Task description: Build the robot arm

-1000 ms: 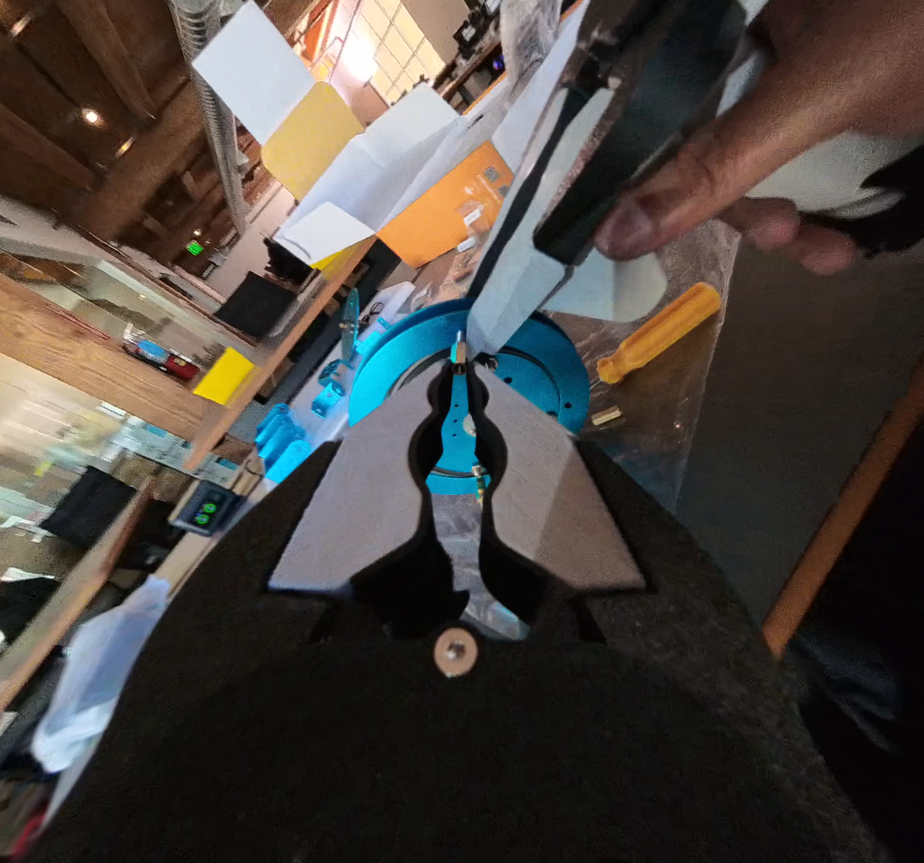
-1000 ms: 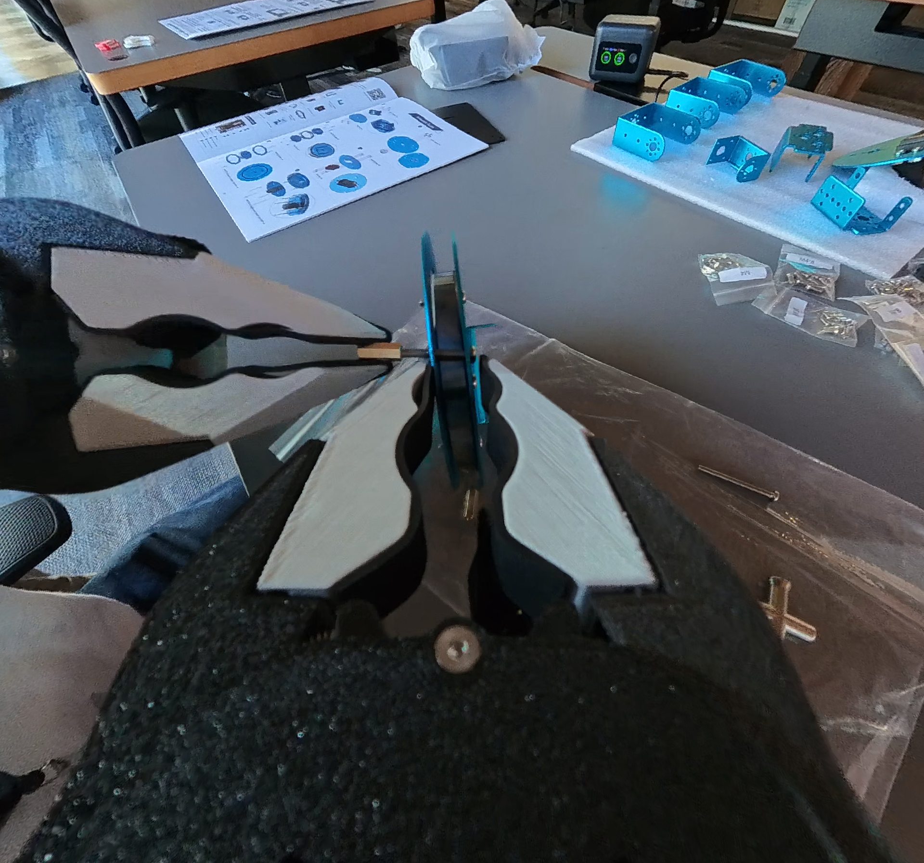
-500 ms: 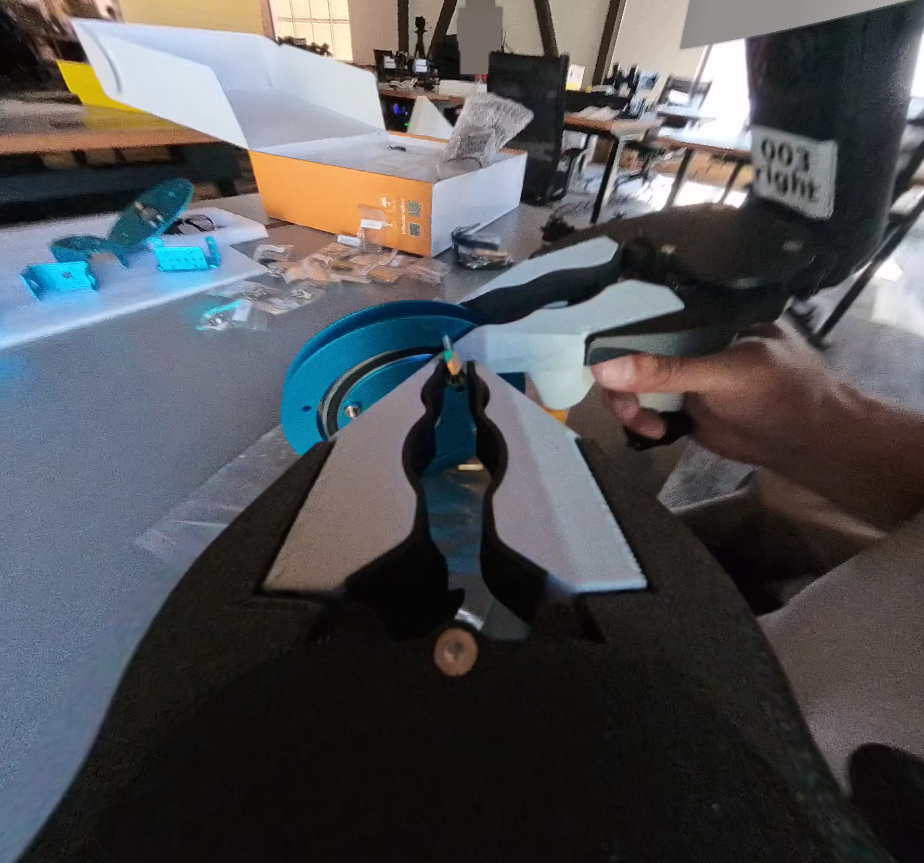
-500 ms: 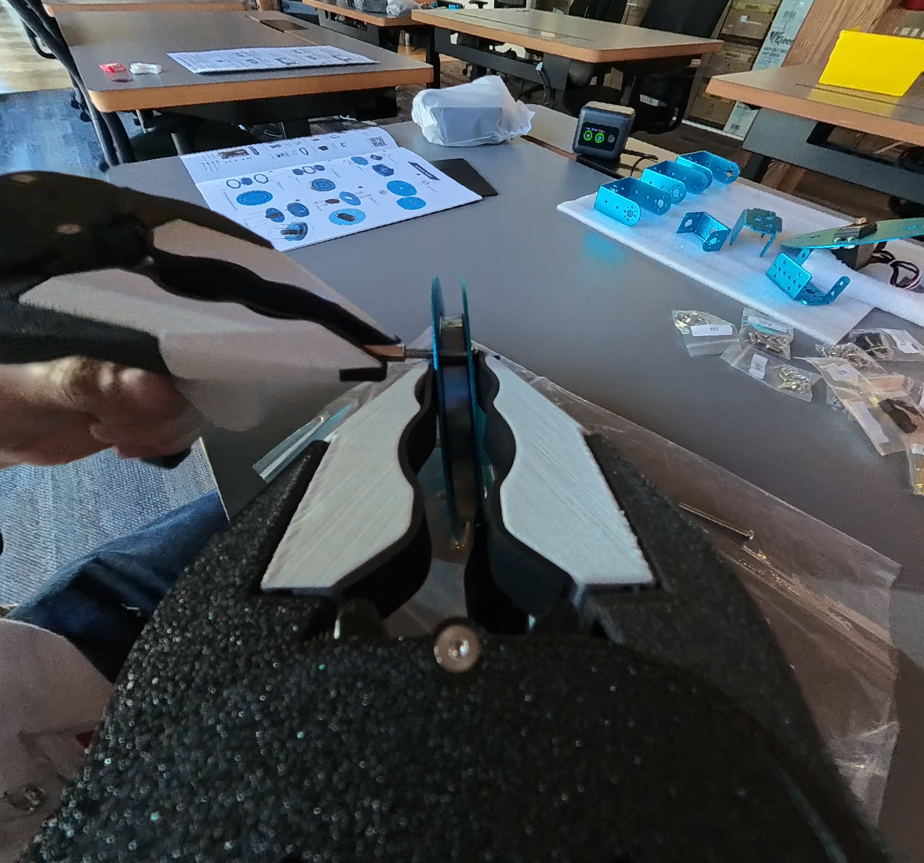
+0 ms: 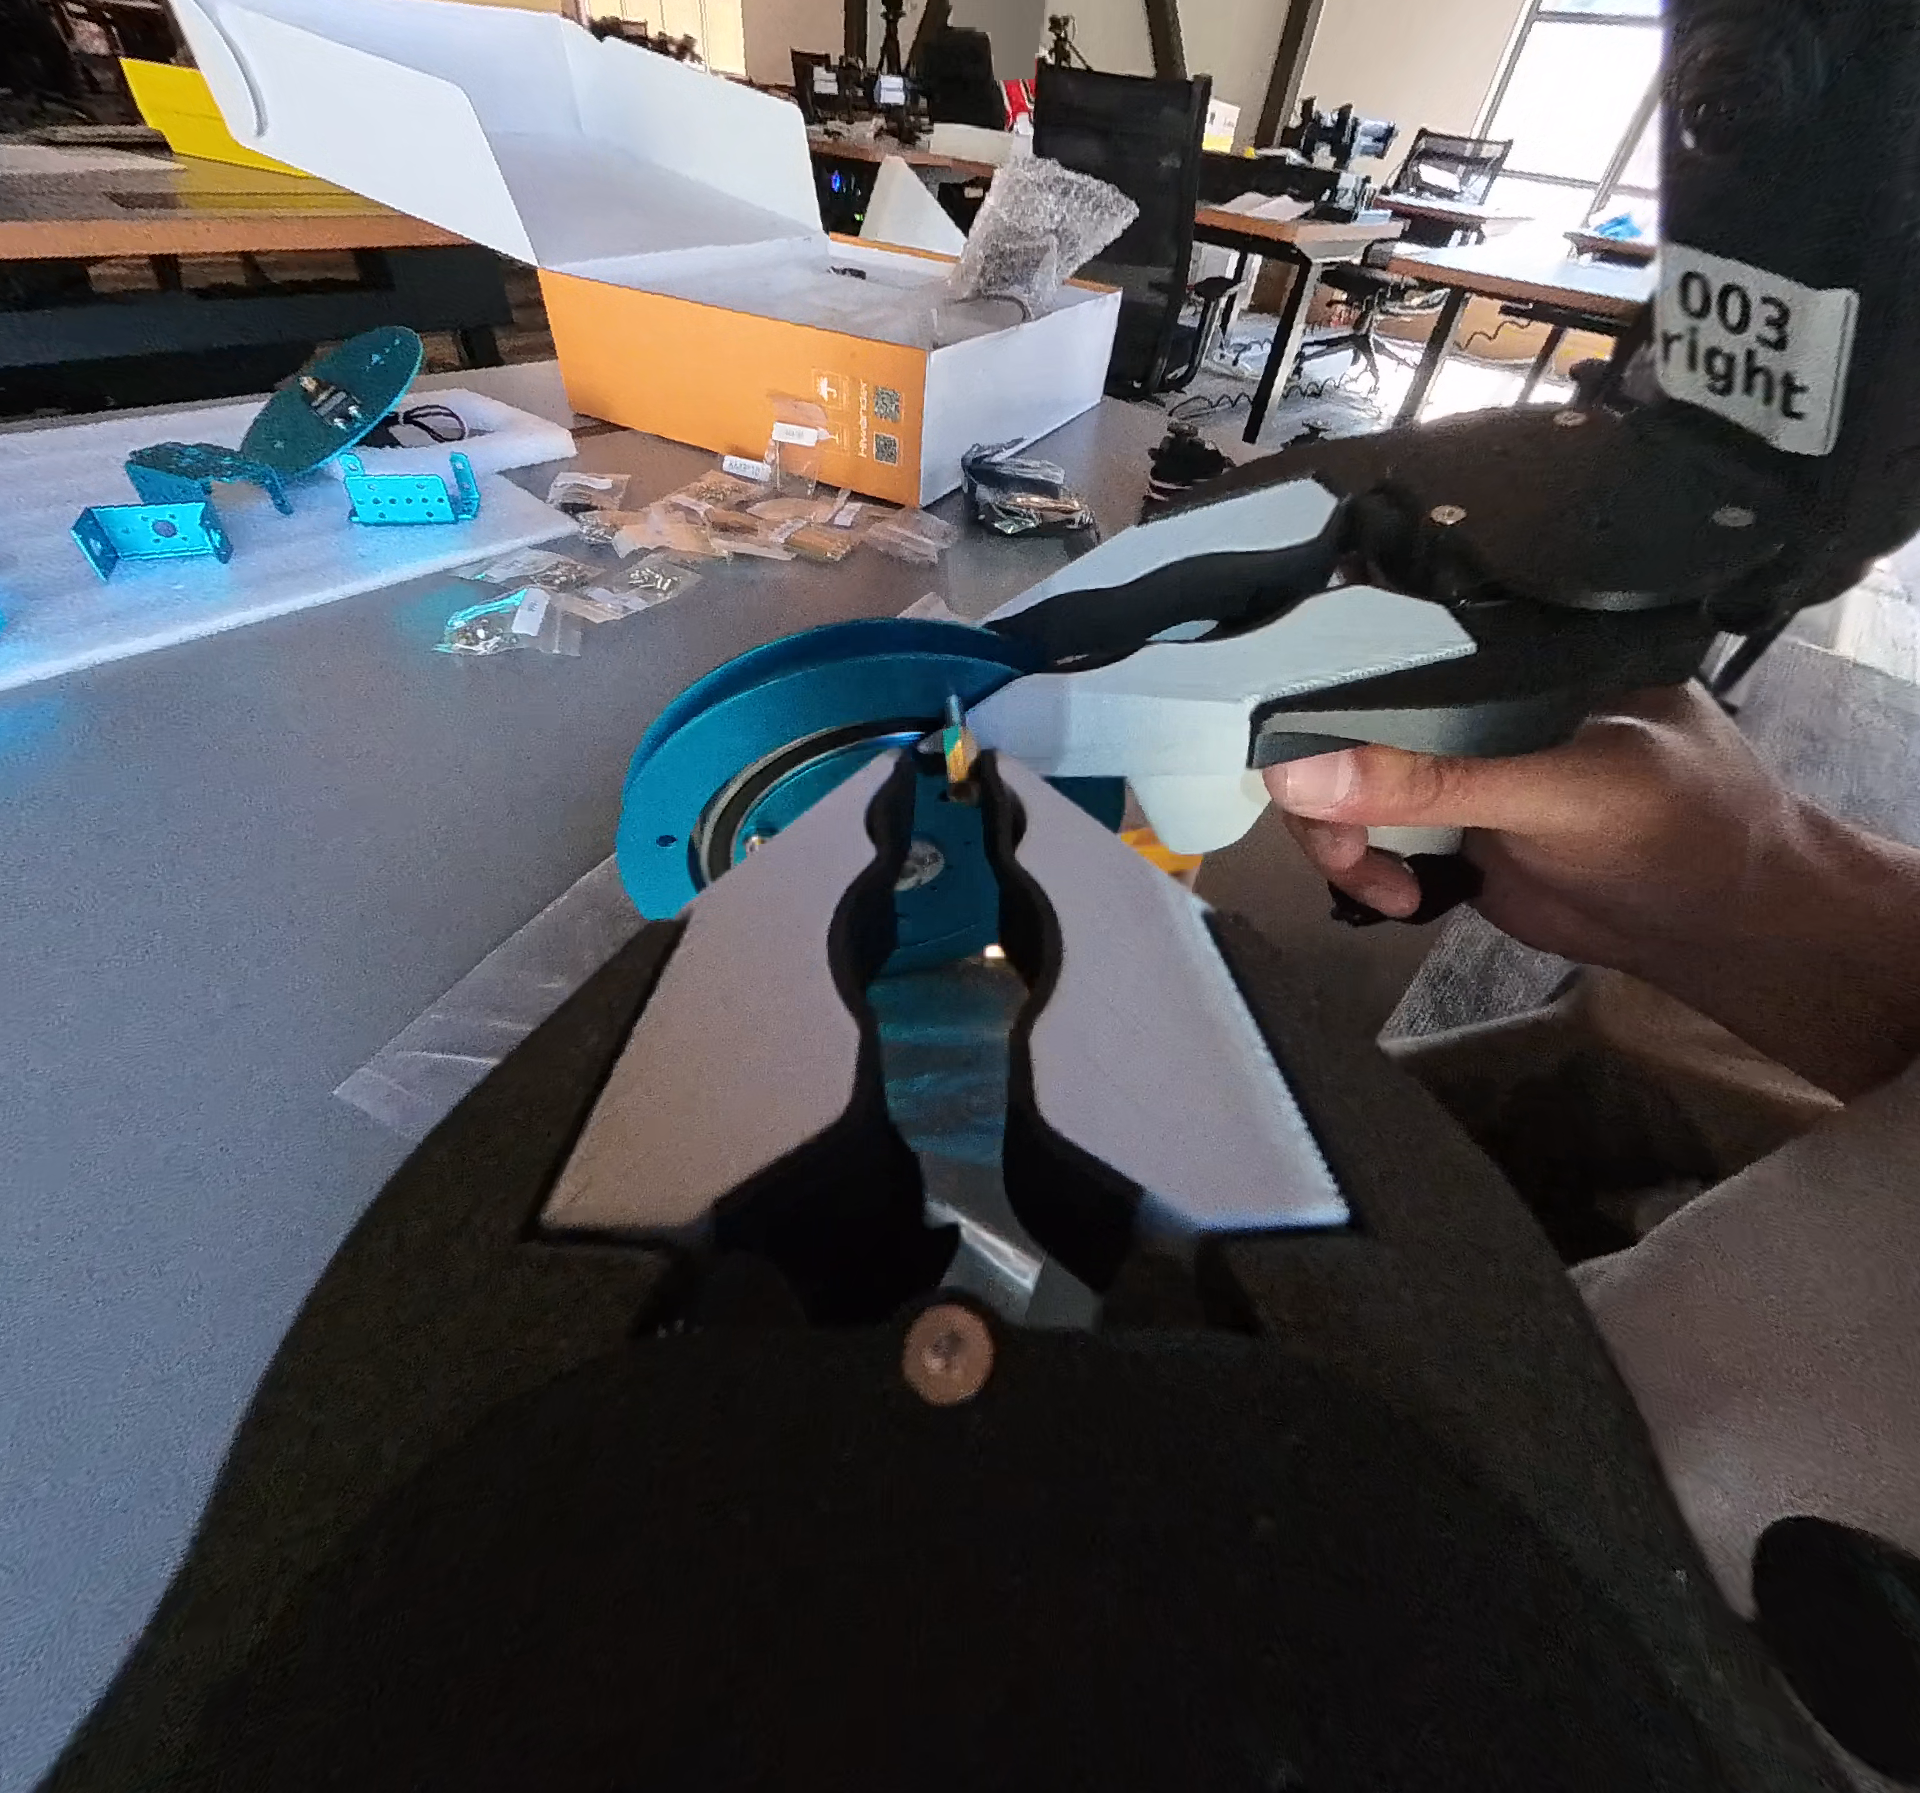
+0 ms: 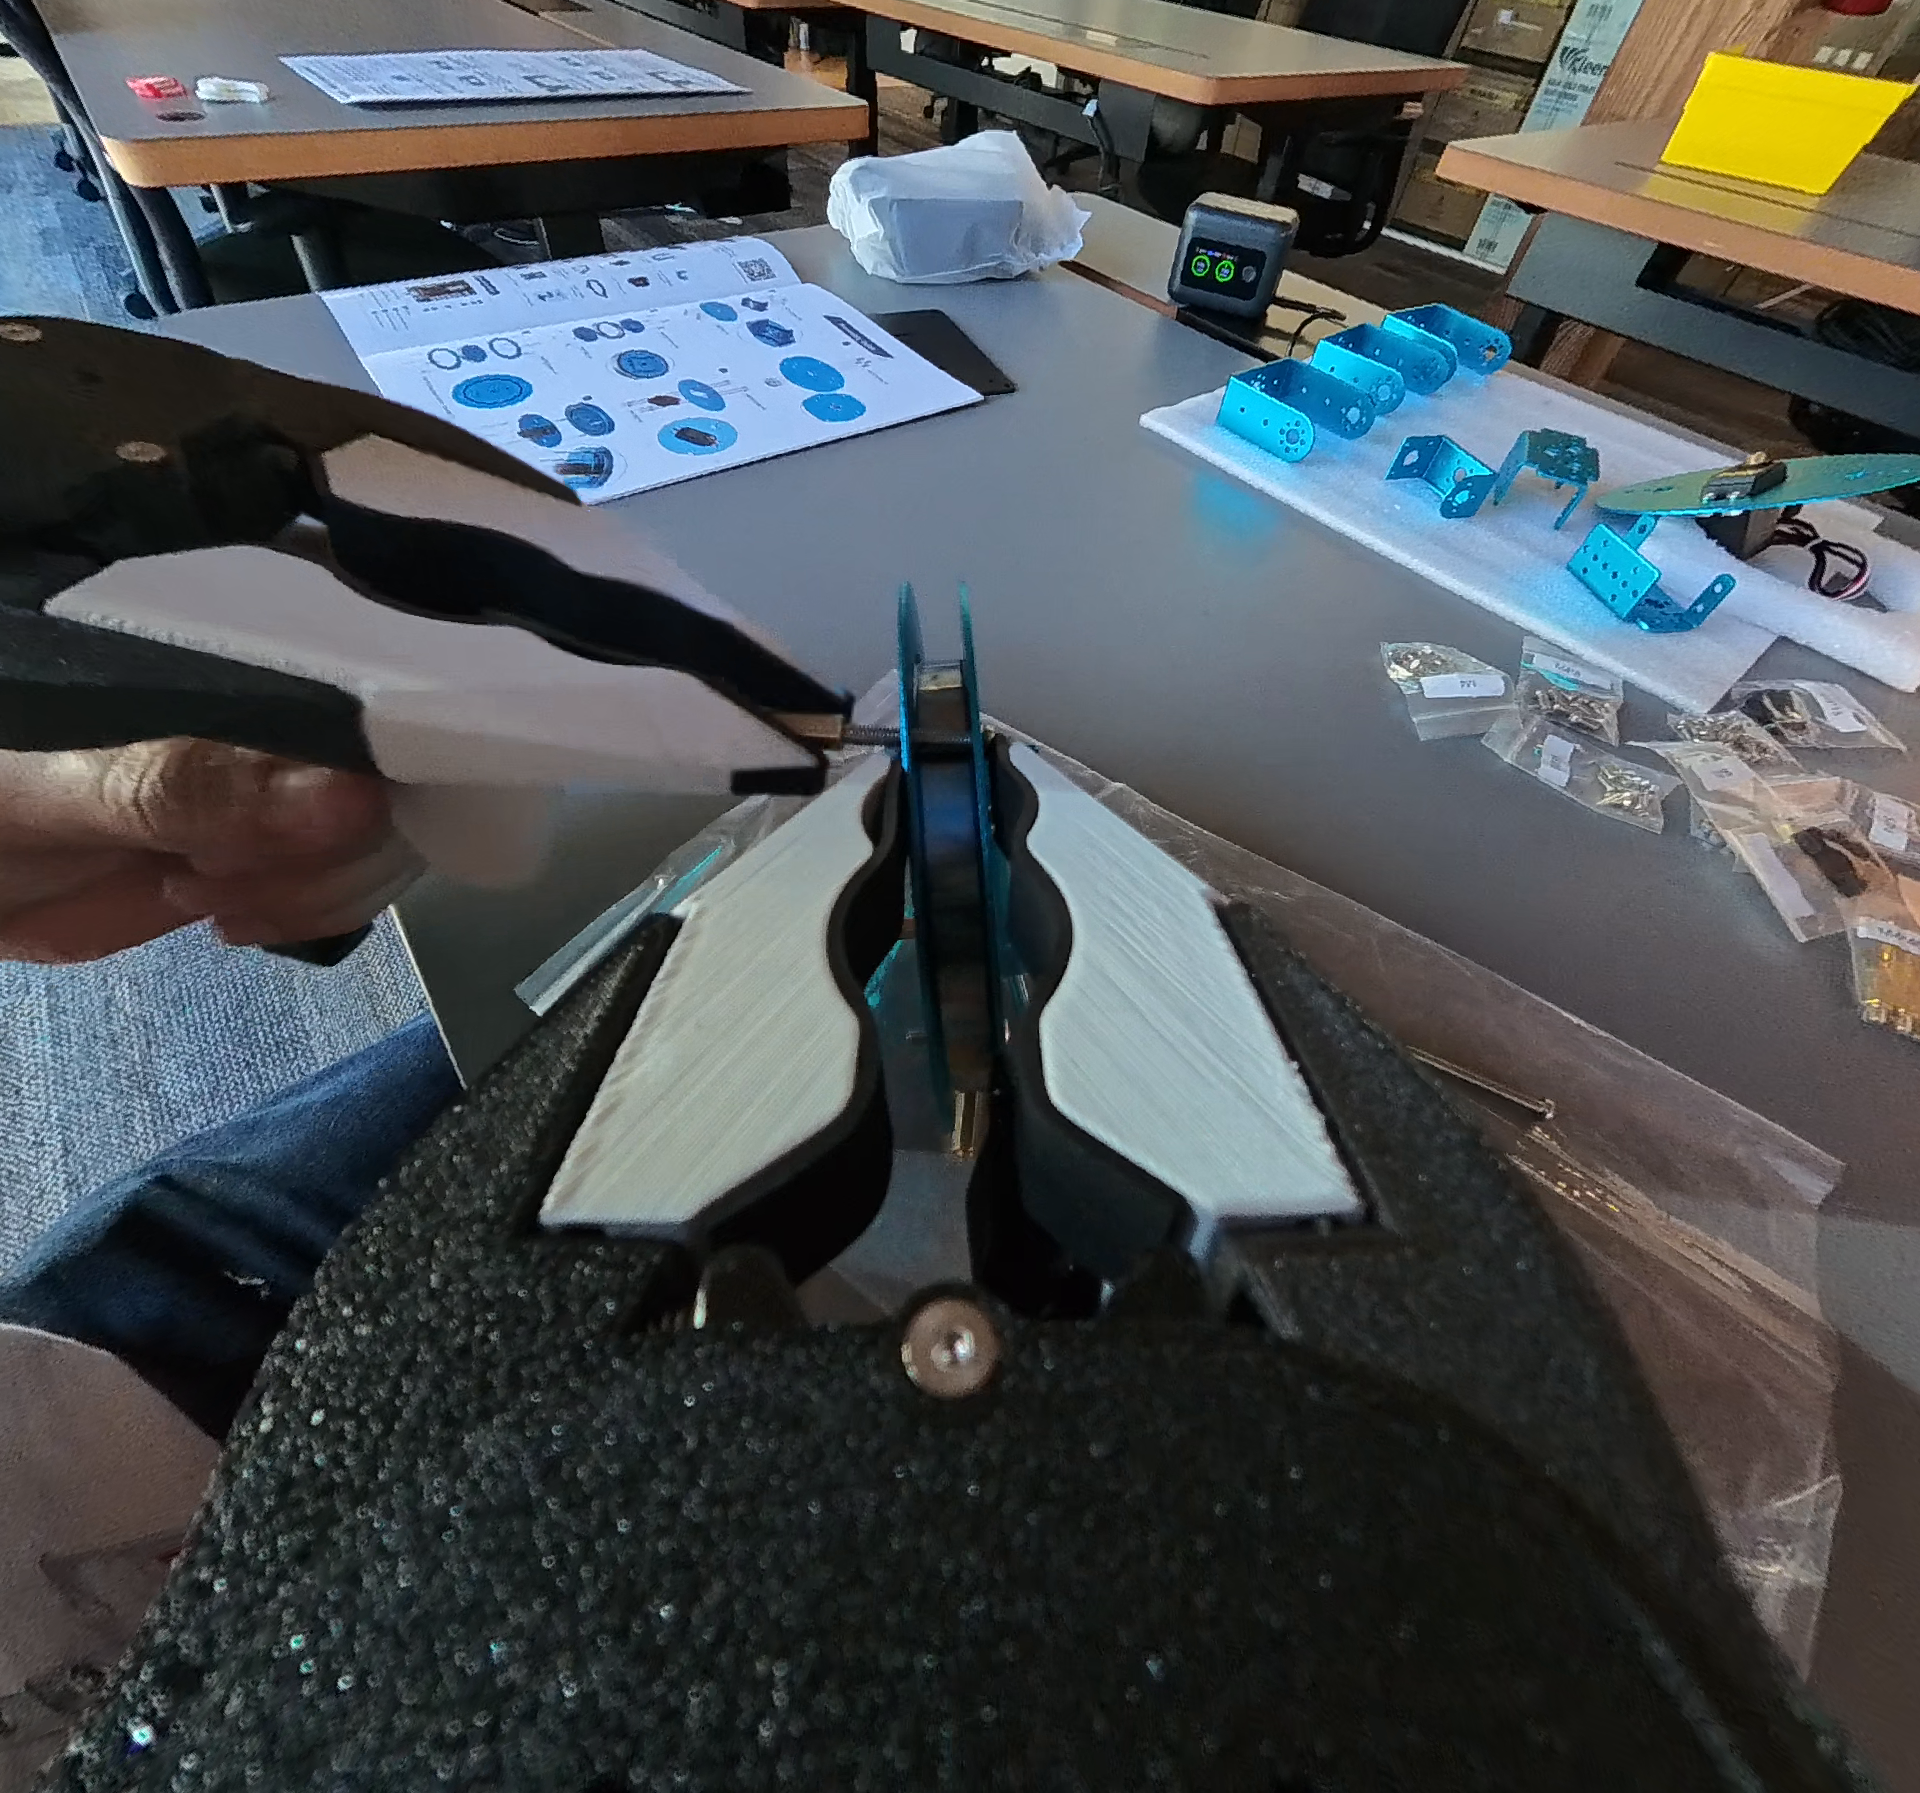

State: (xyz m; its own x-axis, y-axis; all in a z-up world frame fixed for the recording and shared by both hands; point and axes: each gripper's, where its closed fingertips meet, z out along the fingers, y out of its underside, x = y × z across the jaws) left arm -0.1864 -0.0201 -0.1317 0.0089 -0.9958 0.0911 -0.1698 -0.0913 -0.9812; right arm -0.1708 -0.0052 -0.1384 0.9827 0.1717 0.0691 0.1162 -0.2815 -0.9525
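The wheel (image 5: 727,756) is metallic blue, the box (image 5: 727,372) orange and white, the table (image 6: 1143,621) grey.

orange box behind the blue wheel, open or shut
Open. The orange box has its white lid flipped up and back, showing the white inside.

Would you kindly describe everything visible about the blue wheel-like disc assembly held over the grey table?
The blue disc assembly looks like anodised metal: two thin round plates set parallel with a dark hub between them, small holes near the rim. It stands on edge above a clear plastic sheet, clamped from both sides by the right tongs. The left tongs pinch a small brass standoff whose threaded end meets the disc's left face.
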